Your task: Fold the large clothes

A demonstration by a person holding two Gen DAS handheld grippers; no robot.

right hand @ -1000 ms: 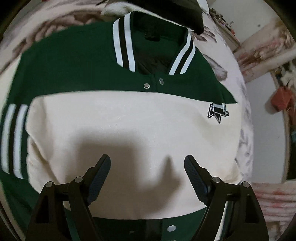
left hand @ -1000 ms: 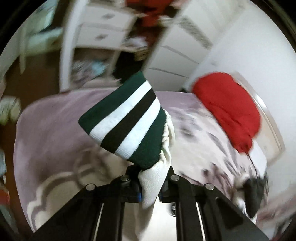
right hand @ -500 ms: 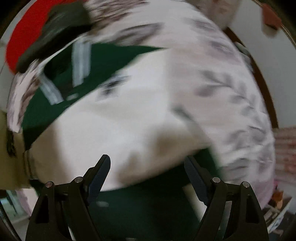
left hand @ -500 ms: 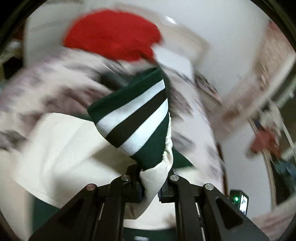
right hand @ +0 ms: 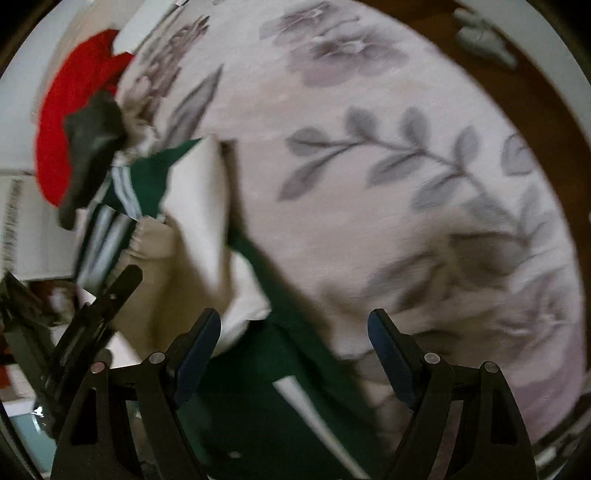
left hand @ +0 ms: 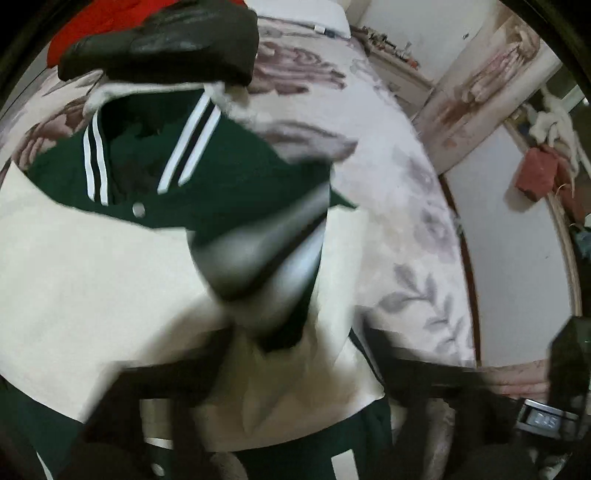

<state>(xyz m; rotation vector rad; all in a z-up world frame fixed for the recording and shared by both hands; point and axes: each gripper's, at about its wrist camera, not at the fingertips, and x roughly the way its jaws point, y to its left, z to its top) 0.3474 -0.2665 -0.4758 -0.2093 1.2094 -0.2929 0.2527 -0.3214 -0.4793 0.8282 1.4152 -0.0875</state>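
Observation:
A green and cream varsity jacket (left hand: 92,273) lies on the floral bedspread (left hand: 399,206), collar (left hand: 184,147) at the far end. Its striped sleeve cuff (left hand: 266,258), blurred, hangs just ahead of my left gripper (left hand: 295,373). The left fingers (left hand: 184,365) are smeared by motion and look spread apart; whether they still pinch the sleeve is unclear. In the right wrist view the jacket (right hand: 207,206) lies left, its green hem (right hand: 280,376) between the fingers of my right gripper (right hand: 295,354), which is open and empty. The left gripper (right hand: 92,325) shows at the lower left there.
A black garment (left hand: 166,40) and a red garment (left hand: 92,22) lie beyond the collar. The bed's wooden edge (left hand: 469,280) runs along the right, with white furniture and hanging items beyond it. In the right wrist view the bedspread (right hand: 388,166) fills the middle and right.
The left gripper swung the sleeve cuff over the jacket body and its fingers now look spread. The right gripper swept right, off the jacket's front to its right edge, staying open.

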